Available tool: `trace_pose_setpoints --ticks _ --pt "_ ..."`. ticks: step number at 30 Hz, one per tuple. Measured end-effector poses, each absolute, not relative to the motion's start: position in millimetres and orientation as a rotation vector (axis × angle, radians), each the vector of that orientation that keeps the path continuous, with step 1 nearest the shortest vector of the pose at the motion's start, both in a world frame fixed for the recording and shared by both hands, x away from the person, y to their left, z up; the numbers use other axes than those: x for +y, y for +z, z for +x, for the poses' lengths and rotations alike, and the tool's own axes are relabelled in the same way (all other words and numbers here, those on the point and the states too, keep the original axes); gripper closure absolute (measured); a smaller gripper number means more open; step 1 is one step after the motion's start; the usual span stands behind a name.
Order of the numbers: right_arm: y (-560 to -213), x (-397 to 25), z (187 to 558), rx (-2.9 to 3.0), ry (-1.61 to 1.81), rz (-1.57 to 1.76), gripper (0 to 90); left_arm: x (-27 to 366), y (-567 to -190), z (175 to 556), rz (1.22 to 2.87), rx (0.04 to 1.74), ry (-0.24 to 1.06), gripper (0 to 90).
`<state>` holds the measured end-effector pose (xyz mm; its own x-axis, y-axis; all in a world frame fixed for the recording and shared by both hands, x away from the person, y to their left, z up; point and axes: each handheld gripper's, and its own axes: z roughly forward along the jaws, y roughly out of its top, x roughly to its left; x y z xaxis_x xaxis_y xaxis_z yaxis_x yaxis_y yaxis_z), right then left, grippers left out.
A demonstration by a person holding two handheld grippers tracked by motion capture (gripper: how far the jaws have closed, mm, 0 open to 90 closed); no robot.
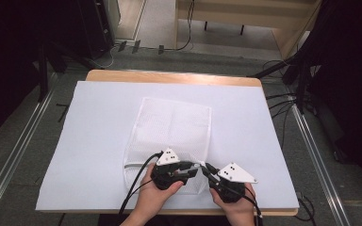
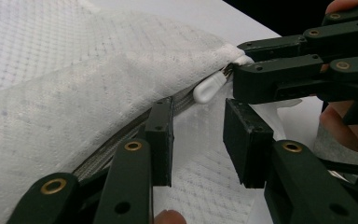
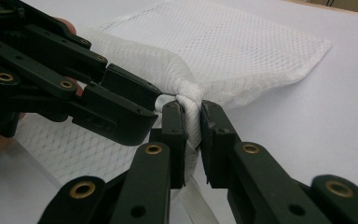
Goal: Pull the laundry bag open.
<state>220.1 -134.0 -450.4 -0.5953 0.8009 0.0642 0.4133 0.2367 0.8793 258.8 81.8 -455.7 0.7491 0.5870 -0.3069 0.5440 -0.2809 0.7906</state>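
Observation:
A white mesh zip bag [image 1: 174, 127] lies flat on the white-covered table [image 1: 94, 141], its zipped end toward the person. My right gripper [image 3: 193, 123] is shut on a bunched corner of the bag [image 3: 242, 51] at that near end, lifting it slightly. In the left gripper view that pinched corner sits beside the white zipper pull [image 2: 209, 88]. My left gripper [image 2: 198, 135] stands open just short of the pull, beside the zipper line [image 2: 116, 144], with nothing between its jaws. In the high view both grippers [image 1: 194, 168] [image 1: 206, 167] meet tip to tip at the bag's near right corner.
The table's wooden far edge [image 1: 169, 76] shows beyond the white cover. A white strap [image 3: 198, 205] hangs below the pinched corner. Metal rails and cables run along the floor on both sides, and the front table edge lies just behind the hands.

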Motion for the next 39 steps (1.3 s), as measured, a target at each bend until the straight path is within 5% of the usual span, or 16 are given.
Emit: trace_pose_setpoints --ticks 26,39 --pt "-454.3 -129.8 218.8 2.154 1.301 1.085 81.2 86.4 -452.1 260.5 1.909 0.817 -0.065 87.3" --pt "-453.2 -130.0 217.7 2.160 1.304 1.072 86.7 90.8 -451.9 261.3 1.913 0.824 -0.063 87.8"
